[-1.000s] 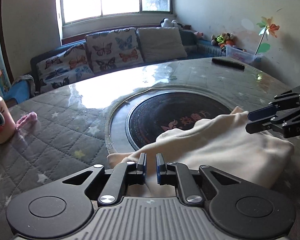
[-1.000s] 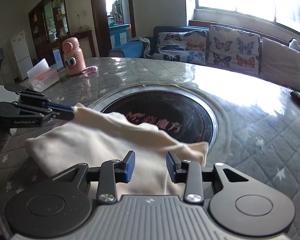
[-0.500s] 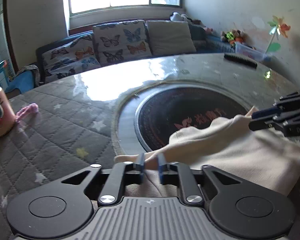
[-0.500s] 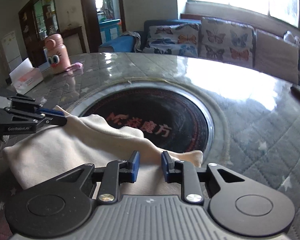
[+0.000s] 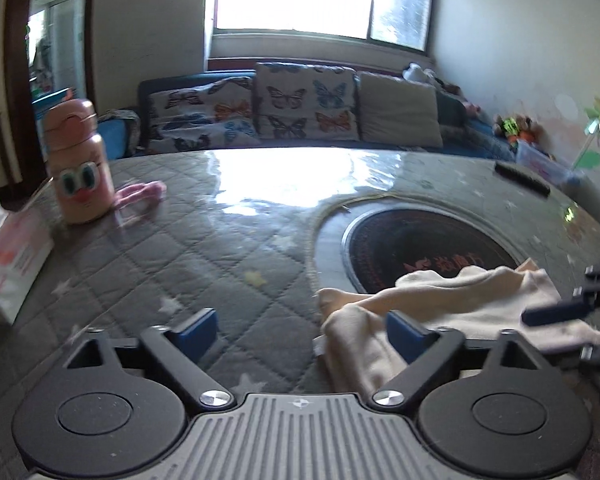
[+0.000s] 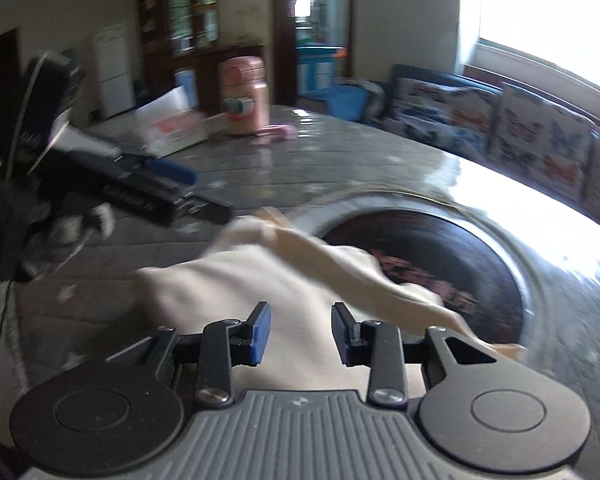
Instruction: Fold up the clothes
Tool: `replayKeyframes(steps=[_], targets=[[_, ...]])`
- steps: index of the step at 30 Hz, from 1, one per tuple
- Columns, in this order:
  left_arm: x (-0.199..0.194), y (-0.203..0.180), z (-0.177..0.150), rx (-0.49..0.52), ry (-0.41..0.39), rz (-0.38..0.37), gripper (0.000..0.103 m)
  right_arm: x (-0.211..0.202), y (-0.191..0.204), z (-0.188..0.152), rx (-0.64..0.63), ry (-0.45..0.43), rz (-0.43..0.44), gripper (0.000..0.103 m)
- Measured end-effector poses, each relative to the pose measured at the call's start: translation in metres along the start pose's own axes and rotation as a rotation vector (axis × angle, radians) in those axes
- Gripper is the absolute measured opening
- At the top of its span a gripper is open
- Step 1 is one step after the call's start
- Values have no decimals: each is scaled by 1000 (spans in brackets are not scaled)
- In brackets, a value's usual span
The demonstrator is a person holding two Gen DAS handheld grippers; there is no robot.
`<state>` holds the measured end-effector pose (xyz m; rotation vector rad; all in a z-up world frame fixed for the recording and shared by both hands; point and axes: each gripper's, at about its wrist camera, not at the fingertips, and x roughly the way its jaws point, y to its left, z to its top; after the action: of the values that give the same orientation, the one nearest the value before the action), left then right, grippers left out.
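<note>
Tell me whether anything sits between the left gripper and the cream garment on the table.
Nothing visible does. The left gripper has just opened wide, and the cream garment lies by its right finger. The pink bottle and tissue box stand far off left.

Both wrist cameras look low and close across the quilted table (image 5: 188,240), sharing the cream garment (image 6: 260,280).

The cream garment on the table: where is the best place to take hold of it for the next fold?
Probably the raised bunched edge of the cream garment, nearest the left gripper. Come in low along the table: that edge stands up as a ridge, so open jaws can close across it.
</note>
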<state>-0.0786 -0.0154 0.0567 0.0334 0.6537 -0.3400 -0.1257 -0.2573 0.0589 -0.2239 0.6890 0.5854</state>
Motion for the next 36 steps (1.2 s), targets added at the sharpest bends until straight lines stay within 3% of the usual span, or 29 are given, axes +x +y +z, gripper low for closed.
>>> replayKeyframes(steps=[8, 12, 20, 22, 26, 36], targets=[[-16, 18, -10, -76, -8, 10, 103, 19, 54, 8, -191, 19, 103, 36], [-19, 25, -14, -125, 5, 10, 103, 28, 76, 9, -272, 33, 126, 43], [-9, 26, -17, -253, 58, -51, 103, 43, 110, 0, -424, 36, 56, 42], [-6, 23, -17, -277, 70, -72, 103, 44, 113, -1, -442, 33, 37, 32], [2, 20, -17, -345, 105, -118, 103, 38, 105, 3, -377, 17, 41, 16], [22, 19, -13, -553, 197, -228, 97, 6, 69, 15, -166, -60, 89, 10]])
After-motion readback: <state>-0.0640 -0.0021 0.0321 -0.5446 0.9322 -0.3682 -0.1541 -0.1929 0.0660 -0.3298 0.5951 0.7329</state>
